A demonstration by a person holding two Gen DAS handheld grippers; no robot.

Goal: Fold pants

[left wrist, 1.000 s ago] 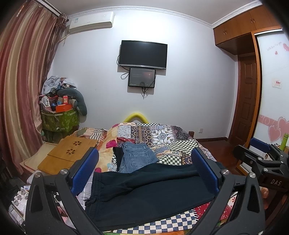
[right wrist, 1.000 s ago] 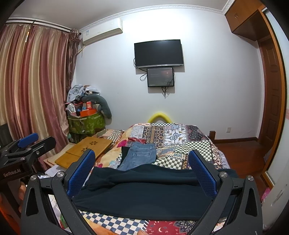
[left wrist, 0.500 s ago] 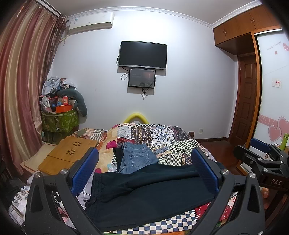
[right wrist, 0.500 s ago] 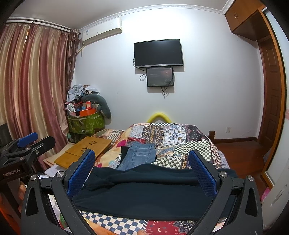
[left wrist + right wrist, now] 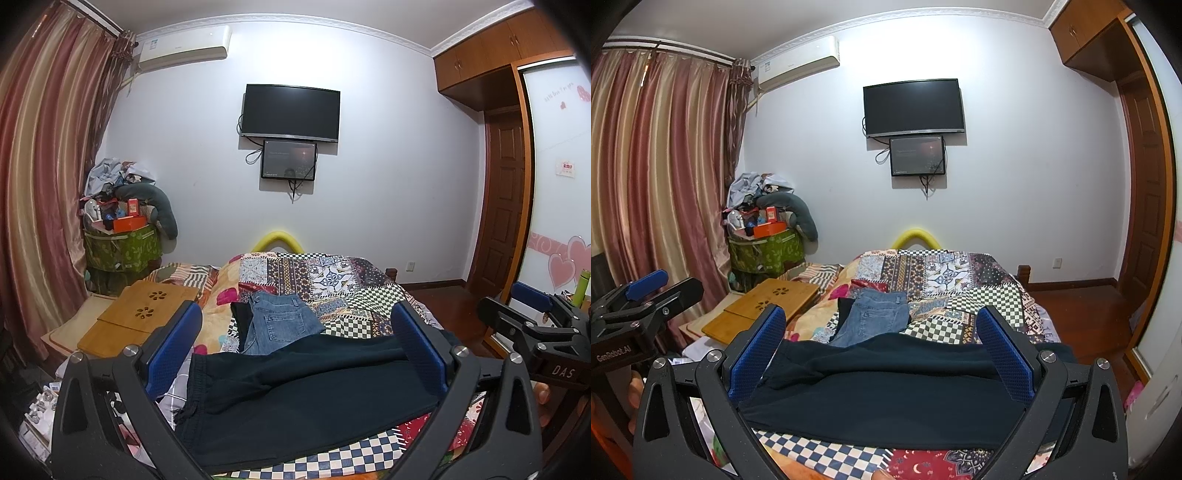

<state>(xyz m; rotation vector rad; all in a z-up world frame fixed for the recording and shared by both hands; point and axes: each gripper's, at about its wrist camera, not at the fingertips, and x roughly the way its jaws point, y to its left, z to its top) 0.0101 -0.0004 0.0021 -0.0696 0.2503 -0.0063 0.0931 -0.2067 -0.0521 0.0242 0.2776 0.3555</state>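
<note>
Dark navy pants [image 5: 295,391] lie across the near end of the patchwork bed [image 5: 332,280], waistband to the left; they also show in the right wrist view [image 5: 886,391]. My left gripper [image 5: 295,343] is open and empty, held above and in front of the pants. My right gripper [image 5: 881,343] is open and empty too, above the pants. Each gripper shows at the edge of the other's view: the right one [image 5: 532,317], the left one [image 5: 646,291].
Folded blue jeans [image 5: 280,325] lie on the bed just beyond the dark pants. A wooden lap table [image 5: 140,314] sits at the bed's left. A cluttered green bin [image 5: 122,247] stands by the curtain. A wardrobe and door are at the right.
</note>
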